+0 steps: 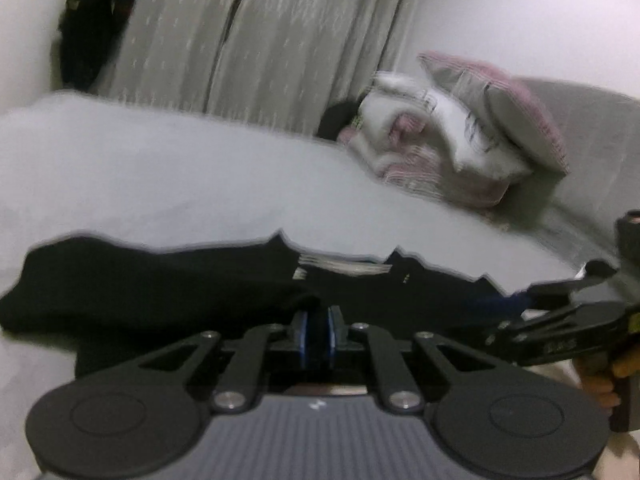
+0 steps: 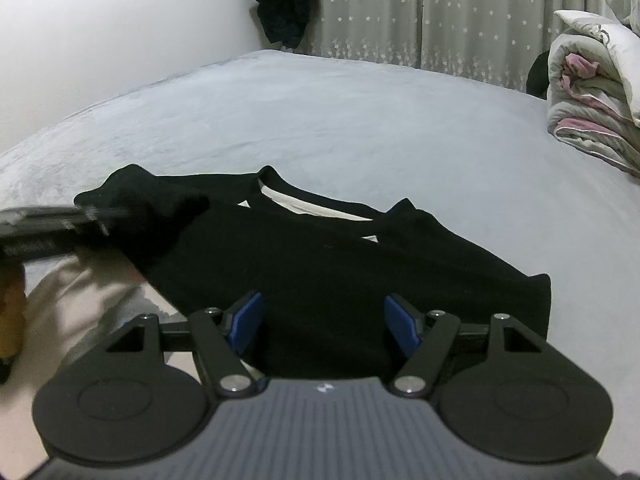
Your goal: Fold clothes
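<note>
A black shirt [image 2: 340, 264] with a white inner collar lies on the grey bed [image 2: 320, 120], its neck toward the far side. My left gripper [image 1: 317, 330] is shut on a fold of the black shirt [image 1: 160, 288], at its left sleeve; it shows in the right wrist view [image 2: 96, 216] holding the sleeve folded over the body. My right gripper [image 2: 323, 326] is open, its blue pads on either side of the shirt's near hem, holding nothing. It also appears at the right edge of the left wrist view [image 1: 516, 308].
A stack of folded quilts and pillows [image 2: 596, 92] sits at the far right of the bed, also seen in the left wrist view [image 1: 452, 136]. Grey starred curtains [image 2: 440, 12] hang behind. Dark clothes [image 2: 284, 0] hang in the wall corner. Pale fabric [image 2: 80, 292] lies at near left.
</note>
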Demonstrator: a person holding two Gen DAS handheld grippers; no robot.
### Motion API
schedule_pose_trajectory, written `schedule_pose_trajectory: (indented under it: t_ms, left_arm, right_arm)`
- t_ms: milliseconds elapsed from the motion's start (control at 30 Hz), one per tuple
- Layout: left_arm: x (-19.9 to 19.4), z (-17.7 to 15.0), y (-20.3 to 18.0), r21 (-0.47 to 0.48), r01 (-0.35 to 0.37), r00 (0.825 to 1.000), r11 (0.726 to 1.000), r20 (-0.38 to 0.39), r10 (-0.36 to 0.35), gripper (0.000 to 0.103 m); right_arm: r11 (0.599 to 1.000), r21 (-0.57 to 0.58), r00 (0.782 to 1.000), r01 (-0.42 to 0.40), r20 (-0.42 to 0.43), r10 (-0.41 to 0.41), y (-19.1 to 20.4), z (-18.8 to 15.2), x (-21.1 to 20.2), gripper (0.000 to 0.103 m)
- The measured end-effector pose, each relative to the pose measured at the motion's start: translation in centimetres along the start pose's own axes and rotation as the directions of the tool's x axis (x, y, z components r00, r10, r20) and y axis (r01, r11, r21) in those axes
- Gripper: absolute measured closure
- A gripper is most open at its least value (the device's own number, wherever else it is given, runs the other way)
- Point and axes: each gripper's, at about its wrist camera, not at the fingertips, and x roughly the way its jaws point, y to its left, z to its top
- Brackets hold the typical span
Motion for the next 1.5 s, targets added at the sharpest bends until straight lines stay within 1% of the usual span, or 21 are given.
schedule_pose_trajectory:
  t_ms: [33, 67, 200, 300, 433, 500, 600, 700, 800, 900, 933, 1033, 1067, 1100, 1133, 1167, 1233, 1300, 1333, 1400, 1500]
  left_arm:
    - [0.3, 0.0, 0.2, -0.018, -0.004, 1.0, 1.0, -0.011, 0.004, 0.083]
    - [0.2, -0.1, 0.4, -0.031, -0.004, 1.0, 1.0, -0.01, 0.004, 0.076]
    - [-1.0, -0.1, 1.0, -0.084, -0.002, 1.0, 0.996, 0.007, 0.003, 0.045]
    - [-1.7, 0.5, 0.8, -0.133, -0.023, 1.0, 0.991, -0.019, 0.02, 0.041]
    - [-3.5, 1.0, 1.3, -0.195, -0.105, 0.994, 0.975, -0.05, 0.097, 0.036]
    - [-4.6, 1.0, 1.7, -0.224, -0.159, 0.987, 0.962, -0.046, 0.152, 0.03]
    - [-5.8, 1.1, 2.5, -0.265, -0.241, 0.97, 0.934, -0.041, 0.239, 0.029]
    - [-5.7, 1.5, 3.8, -0.332, -0.34, 0.939, 0.88, -0.062, 0.34, 0.029]
    - [-4.8, 1.3, 5.5, -0.425, -0.375, 0.921, 0.824, -0.068, 0.384, 0.029]
    - [-3.8, 1.1, 7.2, -0.513, -0.401, 0.902, 0.759, -0.077, 0.424, 0.032]
    - [-3.6, 1.1, 7.4, -0.528, -0.402, 0.897, 0.748, -0.061, 0.438, 0.033]
    - [-3.0, 1.2, 7.7, -0.563, -0.42, 0.871, 0.711, -0.03, 0.49, 0.06]
    - [-2.8, 1.2, 7.9, -0.582, -0.414, 0.869, 0.699, -0.024, 0.495, 0.087]
    - [-2.8, 1.2, 7.9, -0.601, -0.394, 0.872, 0.695, -0.007, 0.489, 0.099]
    - [-2.7, 1.2, 7.9, -0.619, -0.372, 0.876, 0.692, 0.013, 0.482, 0.099]
    - [-2.9, 1.3, 7.4, -0.618, -0.355, 0.874, 0.701, 0.046, 0.484, 0.099]
    - [-3.5, 1.8, 5.7, -0.578, -0.323, 0.87, 0.749, 0.131, 0.476, 0.099]
    - [-3.7, 2.3, 4.2, -0.543, -0.261, 0.888, 0.798, 0.19, 0.419, 0.099]
    - [-3.7, 2.5, 3.4, -0.522, -0.223, 0.903, 0.823, 0.208, 0.377, 0.099]
    - [-3.3, 2.9, 1.7, -0.473, -0.177, 0.925, 0.863, 0.218, 0.31, 0.099]
    - [-2.4, 3.0, -1.0, -0.391, -0.115, 0.952, 0.913, 0.219, 0.214, 0.099]
  right_arm:
    - [1.0, 0.001, 1.0, -0.002, -0.002, 0.002, 0.0, 0.0, 0.1, 0.031]
    - [1.0, 0.001, 1.0, -0.005, -0.004, 0.005, 0.0, 0.0, 0.1, 0.031]
    - [1.0, 0.012, 1.0, -0.02, 0.003, 0.02, -0.2, 0.1, -0.1, 0.031]
    - [0.999, 0.027, 0.999, -0.033, 0.02, 0.032, -0.5, 0.2, -0.6, 0.03]
    - [0.997, 0.062, 0.998, -0.047, 0.048, 0.044, -1.5, 0.3, -1.4, 0.029]
    - [0.996, 0.078, 0.997, -0.052, 0.06, 0.047, -2.0, 0.4, -1.7, 0.029]
    - [0.993, 0.098, 0.996, -0.06, 0.074, 0.053, -2.6, 0.5, -2.0, 0.029]
    - [0.991, 0.118, 0.994, -0.068, 0.088, 0.058, -3.2, 0.6, -2.4, 0.029]
    - [0.988, 0.138, 0.993, -0.076, 0.101, 0.062, -3.8, 0.6, -2.7, 0.028]
    - [0.984, 0.157, 0.992, -0.079, 0.11, 0.062, -4.5, 0.6, -2.9, 0.028]
    - [0.983, 0.165, 0.992, -0.081, 0.112, 0.063, -4.7, 0.6, -2.9, 0.028]
    - [0.976, 0.198, 0.991, -0.089, 0.113, 0.067, -5.3, 0.5, -2.9, 0.028]
    - [0.973, 0.211, 0.991, -0.095, 0.113, 0.072, -5.5, 0.4, -2.8, 0.028]
    - [0.969, 0.224, 0.991, -0.102, 0.113, 0.078, -5.7, 0.4, -2.7, 0.028]
    - [0.965, 0.237, 0.99, -0.109, 0.114, 0.084, -5.9, 0.4, -2.7, 0.028]
    - [0.961, 0.25, 0.989, -0.118, 0.116, 0.092, -6.2, 0.3, -2.7, 0.028]
    - [0.95, 0.278, 0.986, -0.14, 0.123, 0.11, -6.6, 0.3, -2.7, 0.028]
    - [0.926, 0.329, 0.98, -0.183, 0.135, 0.146, -7.2, 0.1, -2.5, 0.028]
    - [0.911, 0.356, 0.976, -0.207, 0.143, 0.165, -7.5, 0.1, -2.5, 0.028]
    - [0.873, 0.414, 0.965, -0.258, 0.161, 0.209, -8.2, -0.1, -2.3, 0.028]
    - [0.768, 0.524, 0.93, -0.369, 0.202, 0.308, -9.3, -0.5, -1.8, 0.028]
